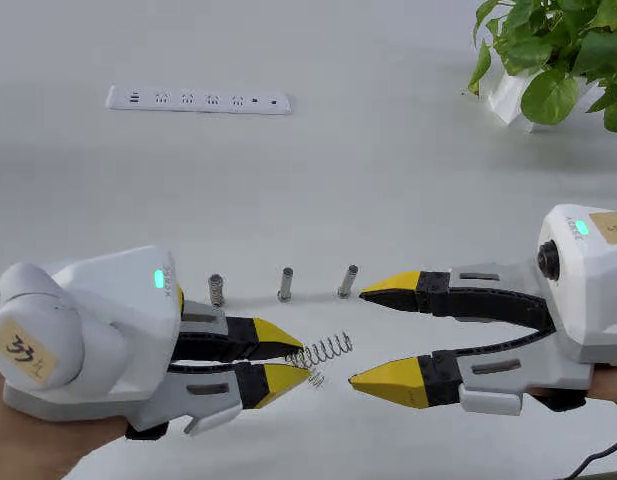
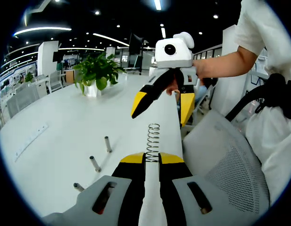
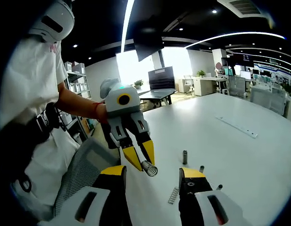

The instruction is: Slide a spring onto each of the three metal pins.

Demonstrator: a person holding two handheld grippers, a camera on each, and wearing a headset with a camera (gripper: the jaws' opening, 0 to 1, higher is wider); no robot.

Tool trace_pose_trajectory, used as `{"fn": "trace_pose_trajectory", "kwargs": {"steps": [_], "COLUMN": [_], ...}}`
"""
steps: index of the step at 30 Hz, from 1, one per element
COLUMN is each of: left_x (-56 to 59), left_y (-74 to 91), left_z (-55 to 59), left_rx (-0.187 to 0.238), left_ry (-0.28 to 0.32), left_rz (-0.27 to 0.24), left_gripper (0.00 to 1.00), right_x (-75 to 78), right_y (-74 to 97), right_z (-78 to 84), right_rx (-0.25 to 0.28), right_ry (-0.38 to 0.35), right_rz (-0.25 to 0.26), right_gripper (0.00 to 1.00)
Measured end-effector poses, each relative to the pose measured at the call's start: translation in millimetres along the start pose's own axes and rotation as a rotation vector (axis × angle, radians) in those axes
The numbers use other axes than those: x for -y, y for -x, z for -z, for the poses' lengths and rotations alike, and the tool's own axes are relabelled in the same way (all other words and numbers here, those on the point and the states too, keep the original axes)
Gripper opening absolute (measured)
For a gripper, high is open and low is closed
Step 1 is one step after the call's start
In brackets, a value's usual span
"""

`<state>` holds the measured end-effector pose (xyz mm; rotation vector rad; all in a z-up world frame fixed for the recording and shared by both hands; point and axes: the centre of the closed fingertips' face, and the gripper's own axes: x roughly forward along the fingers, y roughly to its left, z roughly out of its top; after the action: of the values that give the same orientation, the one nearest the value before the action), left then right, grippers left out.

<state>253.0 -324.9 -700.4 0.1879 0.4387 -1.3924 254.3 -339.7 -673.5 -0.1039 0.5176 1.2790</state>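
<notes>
Resting loose in the right gripper view is a spring (image 3: 173,195).

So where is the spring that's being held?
In the head view, the spring sticks out of the shut left tool, low centre, just below the three pins.

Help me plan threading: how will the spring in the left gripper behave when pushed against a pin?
The spring is thin open coils, so probably light and bendy; held by one end in the left gripper, its free end may wobble. Pushed off-centre against a pin, it would likely buckle sideways rather than slide on.
</notes>
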Motion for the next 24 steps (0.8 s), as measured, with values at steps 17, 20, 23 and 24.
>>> {"fn": "trace_pose_trajectory", "kwargs": {"steps": [17,20,23,24], "left_x": [-2.2,-2.6,-2.1,-2.1], "left_y": [3.9,4.3,4.4,4.5], "left_z": [-22.3,-25.1,-25.9,-26.1], "left_rx": [0.104,0.115,0.119,0.119], "left_ry": [0.060,0.068,0.070,0.071], "left_rz": [0.004,0.002,0.005,0.006], "left_gripper": [0.06,0.06,0.06,0.06], "right_x": [0.8,1.2,1.2,1.3], "right_y": [-0.3,-0.1,0.1,0.0], "right_z": [-17.4,-19.7,-23.3,-24.0], "right_rx": [0.085,0.095,0.111,0.114], "right_ry": [-0.067,-0.069,-0.081,-0.082], "right_rz": [-0.030,-0.030,-0.033,-0.034], "right_gripper": [0.16,0.12,0.08,0.08]}}
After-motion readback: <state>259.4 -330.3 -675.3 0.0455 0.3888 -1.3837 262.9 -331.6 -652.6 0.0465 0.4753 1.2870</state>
